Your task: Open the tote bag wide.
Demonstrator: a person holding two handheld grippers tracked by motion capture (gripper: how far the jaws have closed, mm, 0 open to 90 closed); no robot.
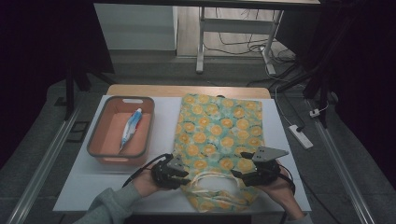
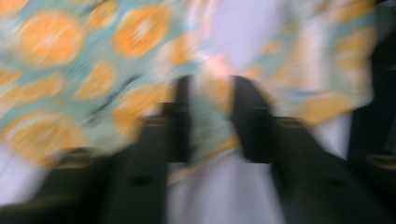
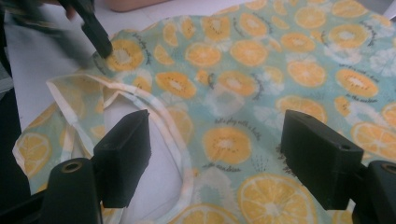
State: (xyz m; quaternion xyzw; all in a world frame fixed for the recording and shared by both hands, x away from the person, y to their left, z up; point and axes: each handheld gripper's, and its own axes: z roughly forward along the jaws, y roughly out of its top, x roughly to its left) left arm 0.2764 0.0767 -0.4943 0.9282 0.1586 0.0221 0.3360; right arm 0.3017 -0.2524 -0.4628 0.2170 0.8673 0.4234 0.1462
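One patterned bag (image 1: 218,135), one toothpaste tube (image 1: 131,128) in one orange basket (image 1: 99,129)

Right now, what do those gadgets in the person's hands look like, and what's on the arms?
Each hand holds a black gripper: the left gripper and right gripper carry grey three-cornered plates and trail black cables. Blocky black fingers. The left sleeve is grey-green.
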